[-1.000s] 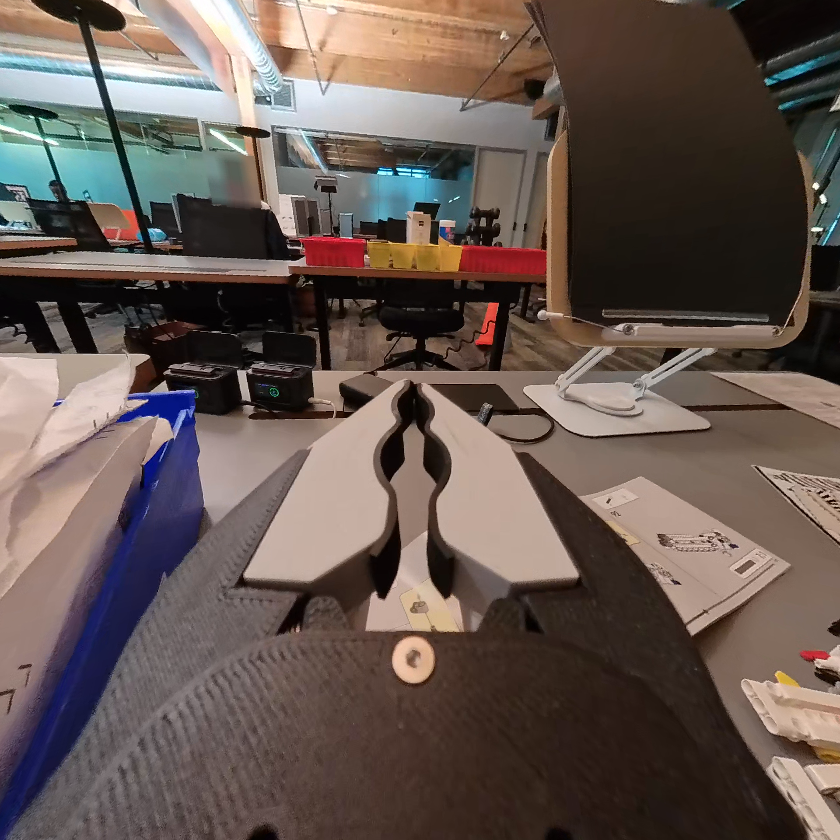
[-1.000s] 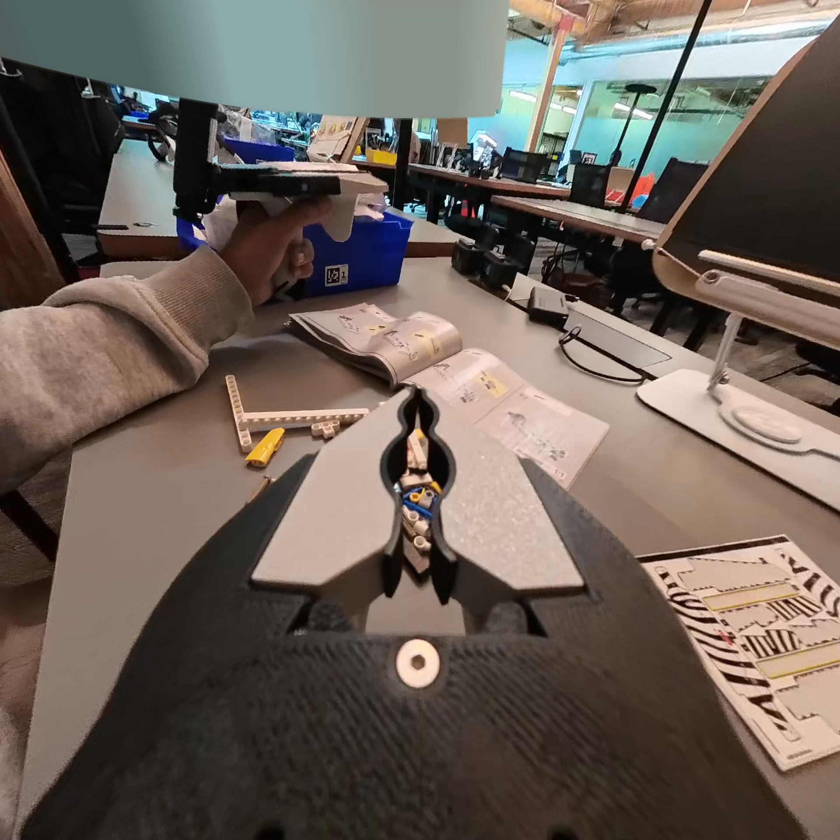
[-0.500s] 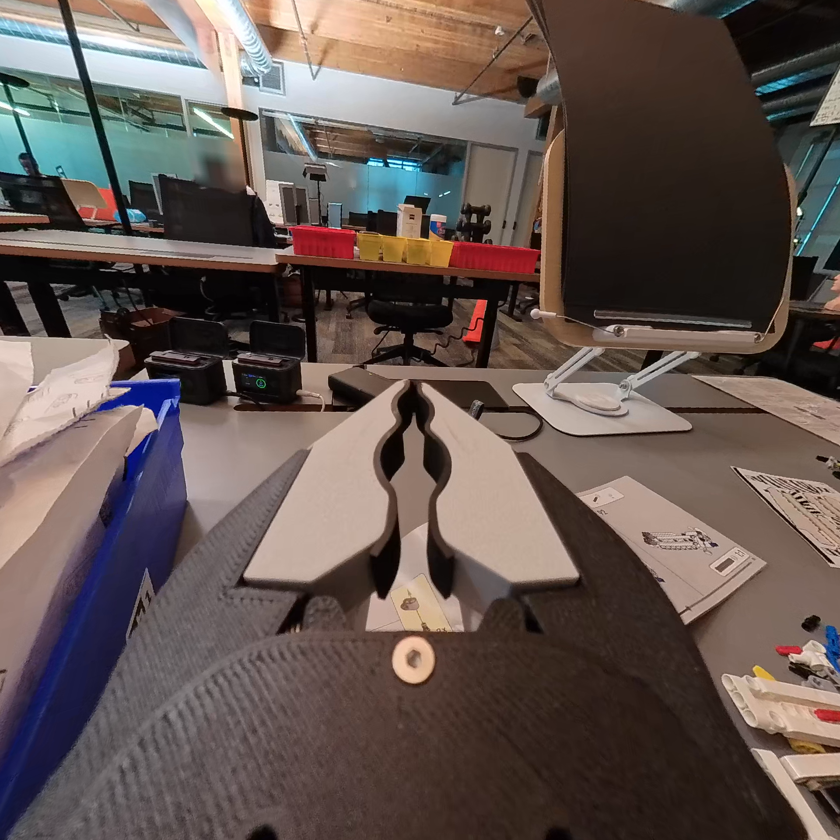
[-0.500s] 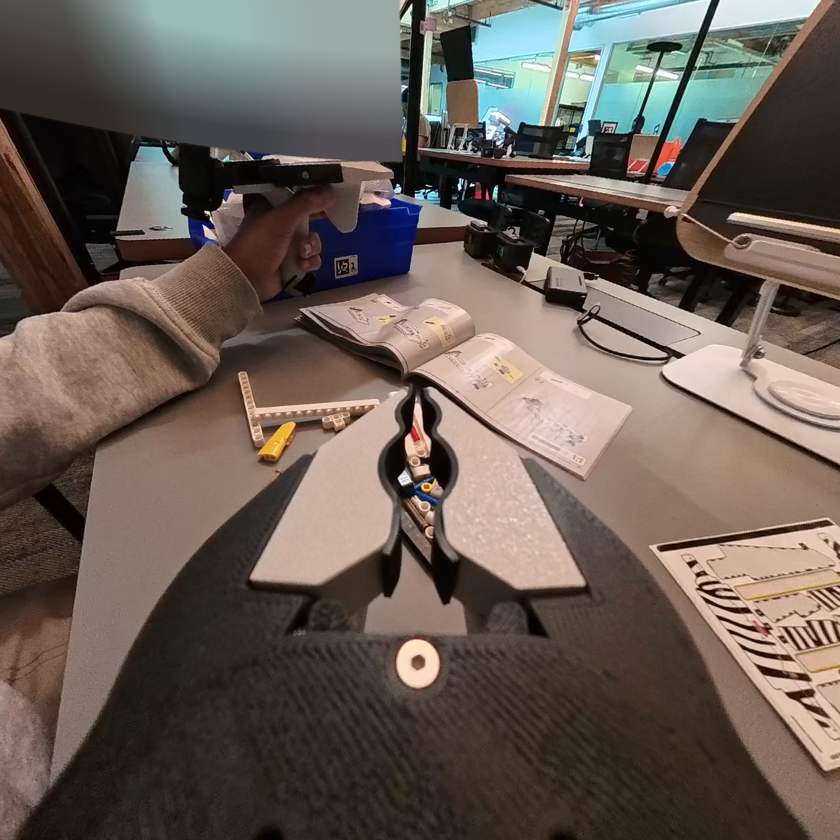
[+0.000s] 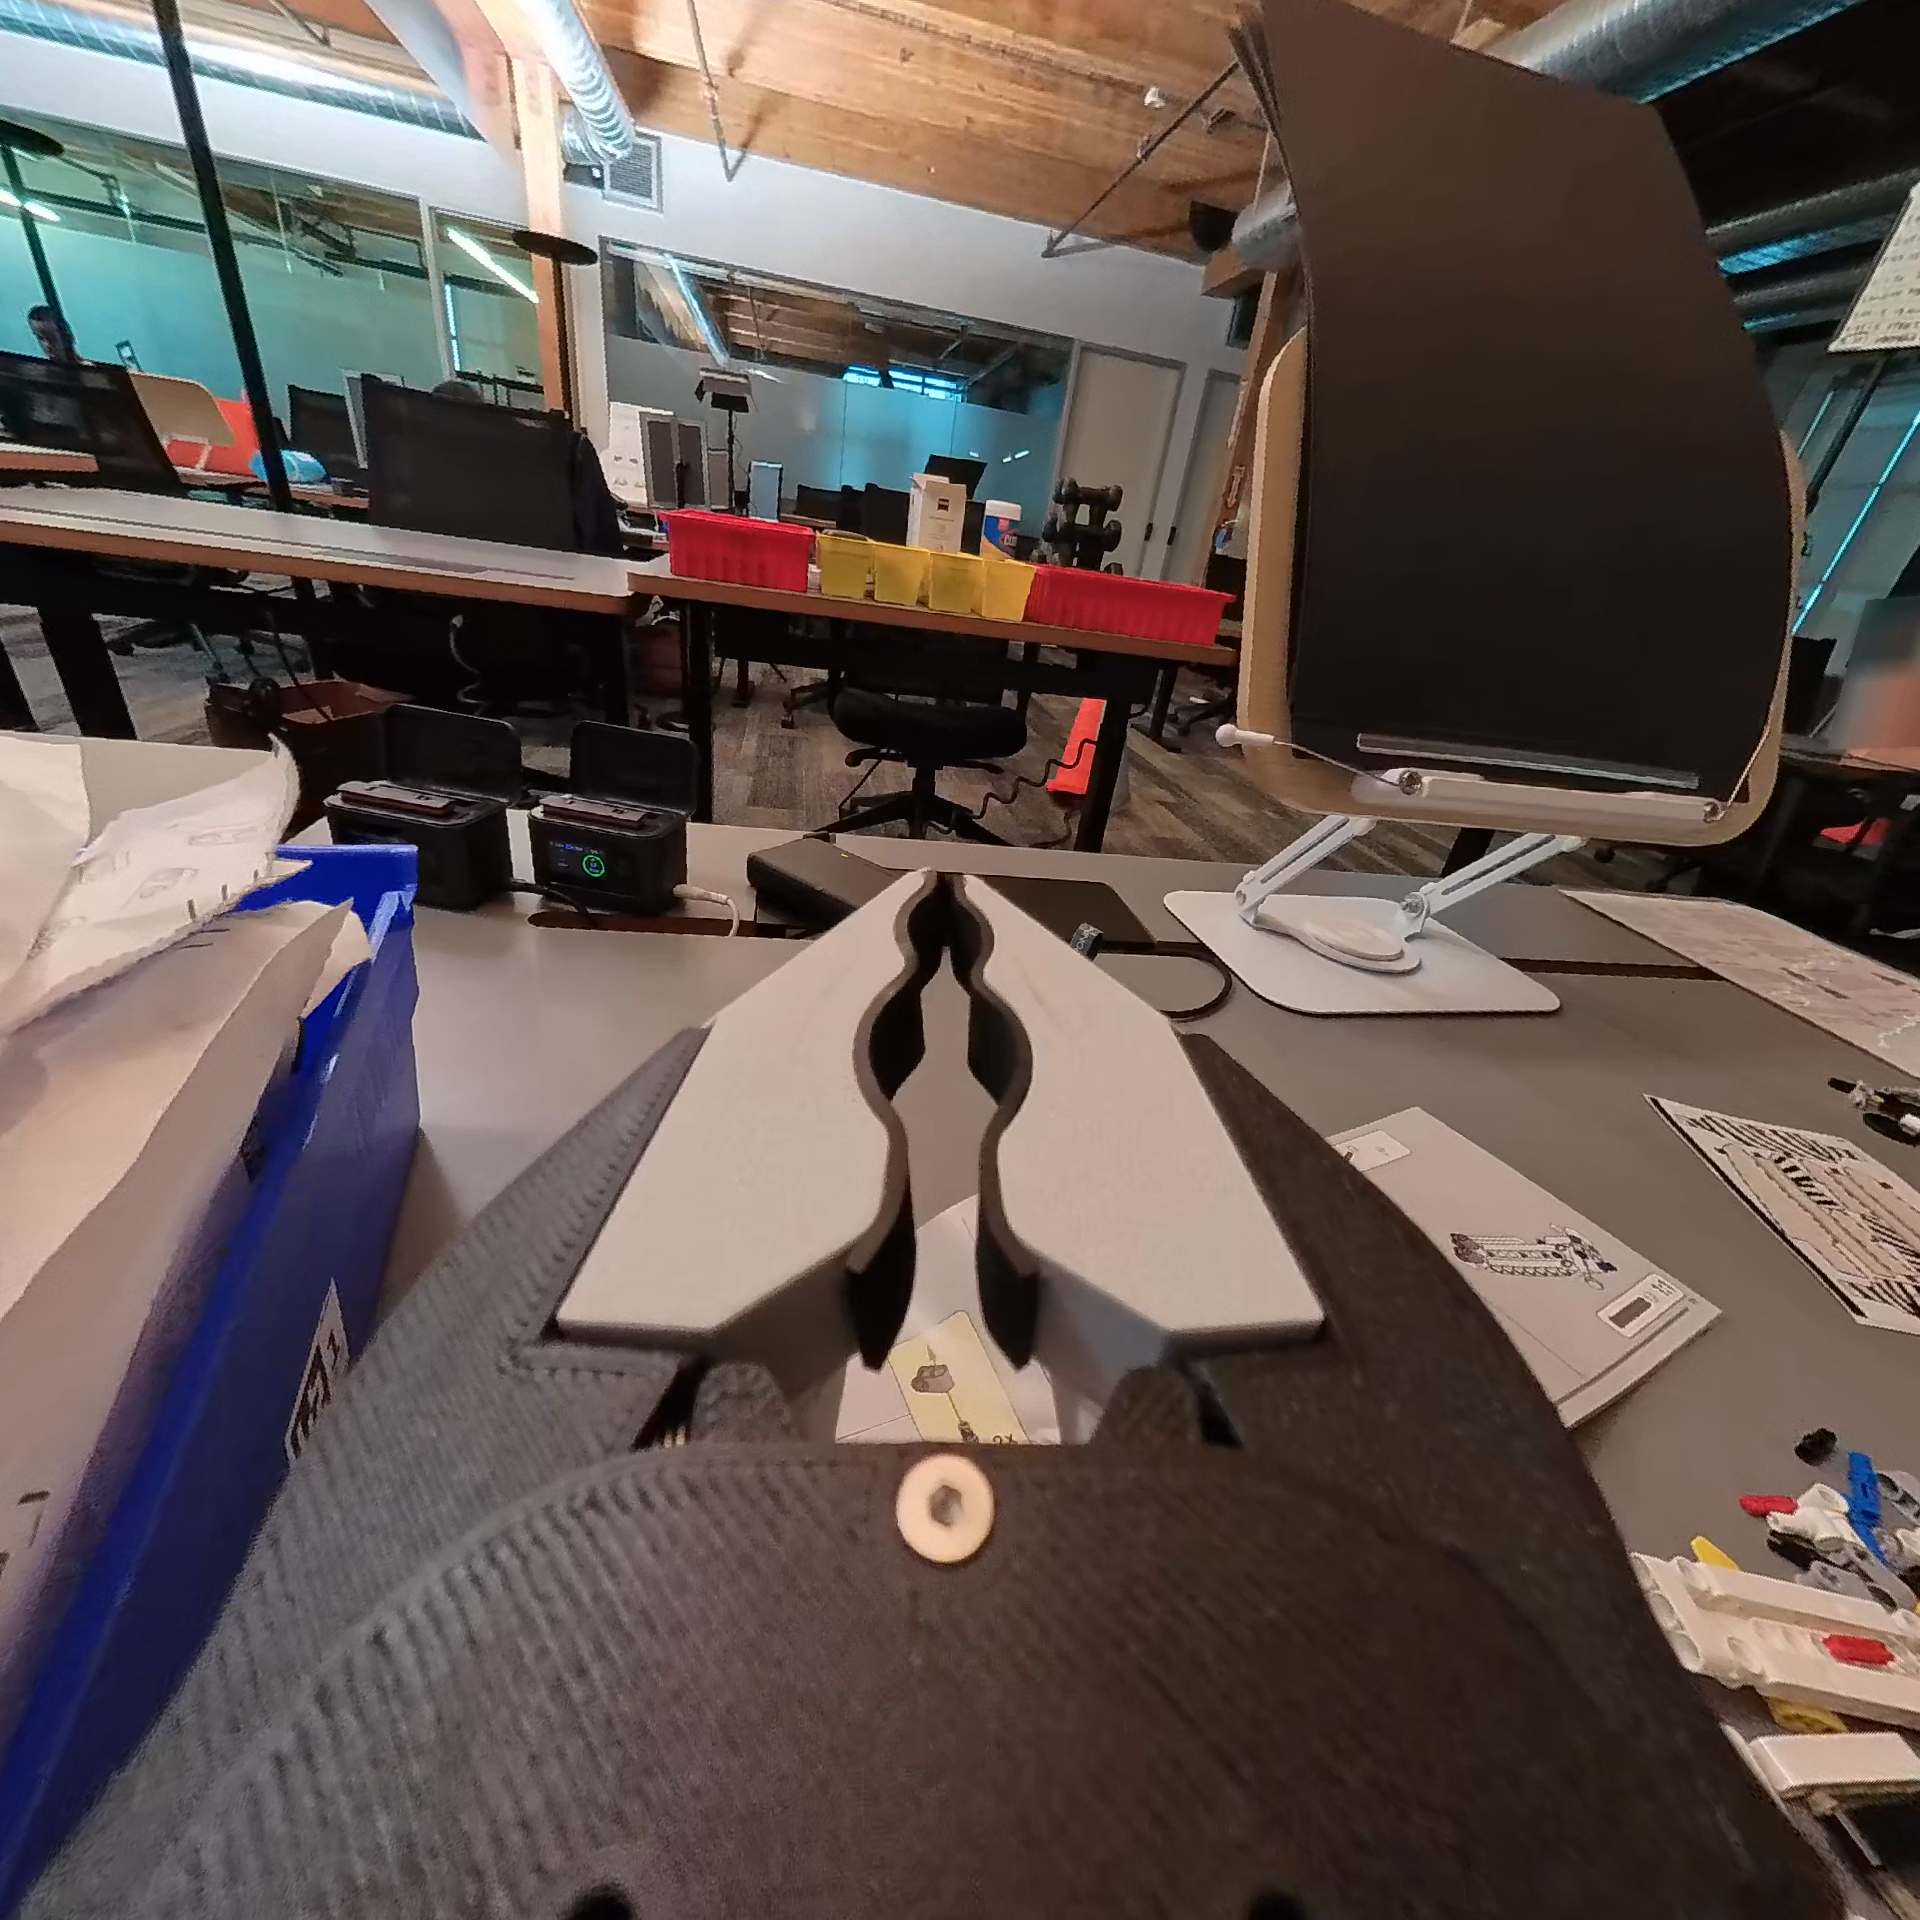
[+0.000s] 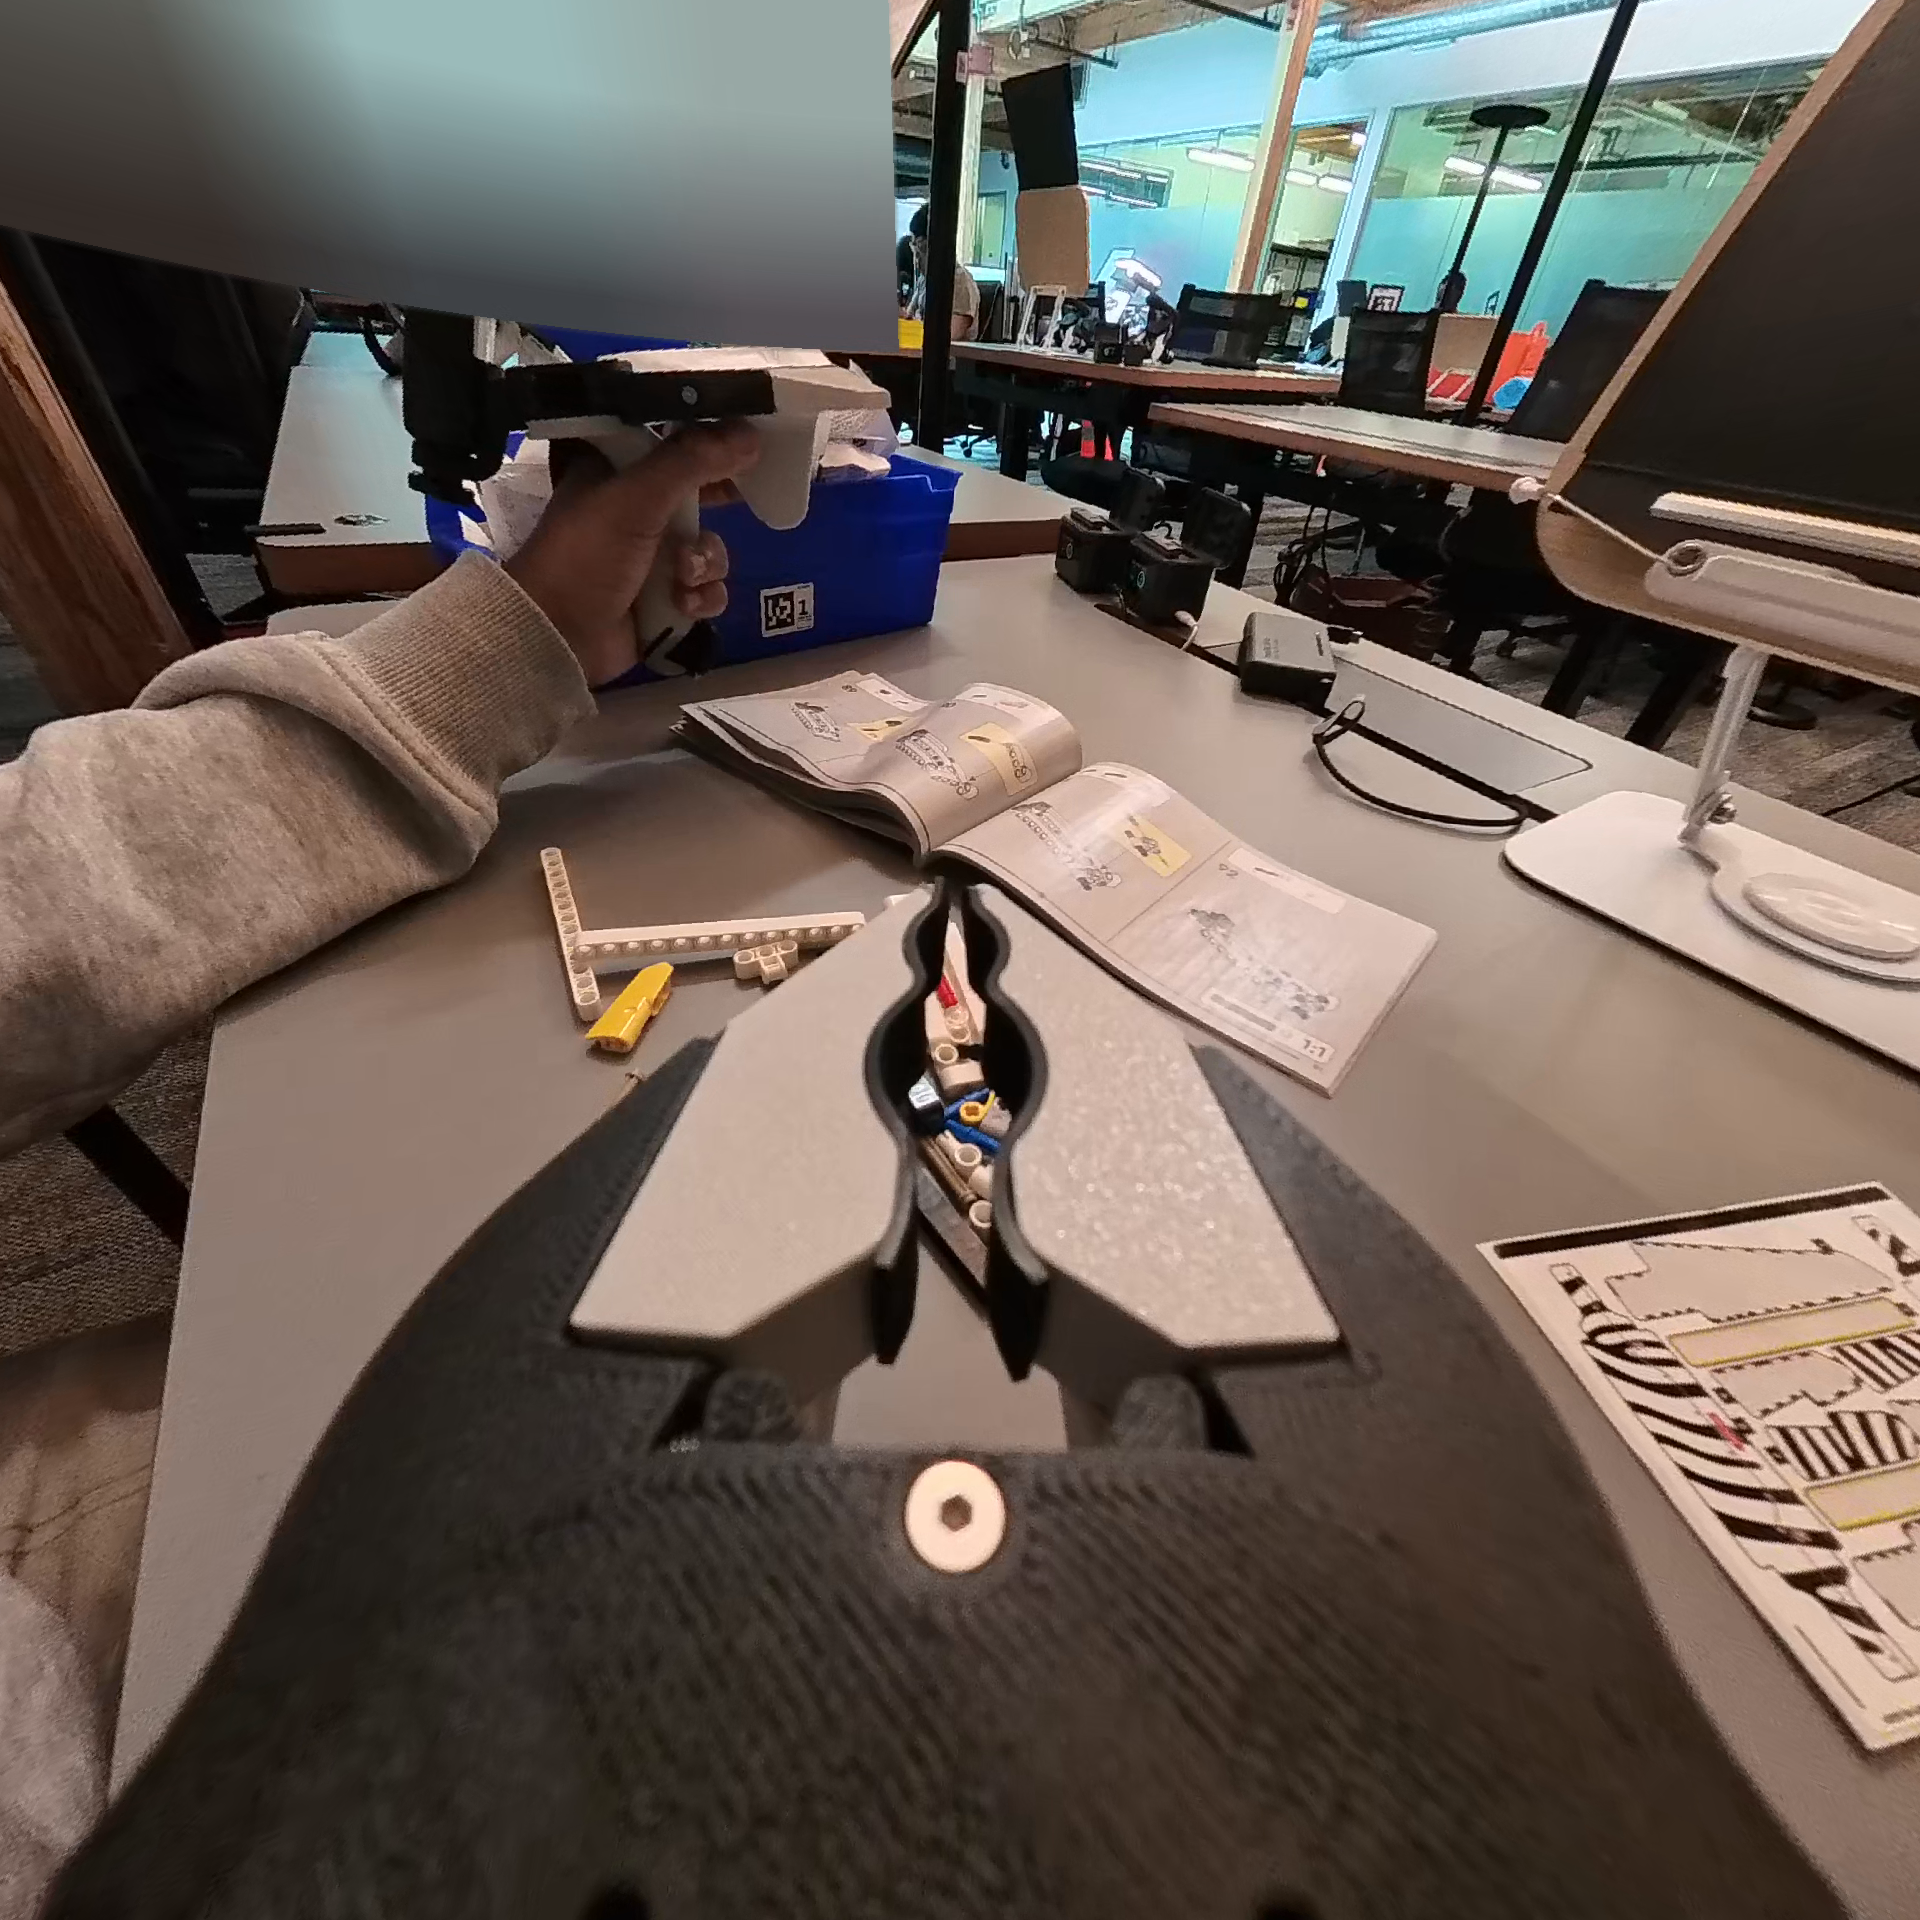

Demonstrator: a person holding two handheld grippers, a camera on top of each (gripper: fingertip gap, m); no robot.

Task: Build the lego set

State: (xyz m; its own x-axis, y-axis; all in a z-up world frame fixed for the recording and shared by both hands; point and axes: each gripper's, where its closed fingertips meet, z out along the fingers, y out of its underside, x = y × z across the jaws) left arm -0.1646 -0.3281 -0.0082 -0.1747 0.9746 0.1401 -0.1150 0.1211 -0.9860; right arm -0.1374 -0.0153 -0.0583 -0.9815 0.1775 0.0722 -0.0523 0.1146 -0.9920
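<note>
My left gripper (image 5: 942,889) is shut and empty, held above the open instruction booklet (image 5: 1517,1252) beside the blue bin (image 5: 312,1122). It also shows in the right wrist view (image 6: 821,488), held in a hand. My right gripper (image 6: 948,894) is shut and empty, hovering over a pile of small lego pieces (image 6: 961,1101) on the grey table. A white L-shaped beam frame (image 6: 665,940) and a yellow piece (image 6: 629,1018) lie left of it. White lego assemblies (image 5: 1787,1652) with small loose parts (image 5: 1839,1517) lie at the lower right of the left wrist view.
A sticker sheet (image 6: 1766,1413) lies at the right. A tablet stand with a white base (image 5: 1361,956) stands at the back right. Charger cases (image 5: 520,831), a black pad with a cable (image 6: 1455,748) and the paper-filled blue bin (image 6: 852,540) line the far side. Tip to tip, the grippers are about 30 cm apart. The yellow piece (image 6: 629,1018) lies some 15 cm from my right tips, 30 cm from my left tips.
Both grippers stay shut. The left wrist view has drifted left and back, so more lego parts show at its right. The right wrist view has pulled back a little from the booklet.
</note>
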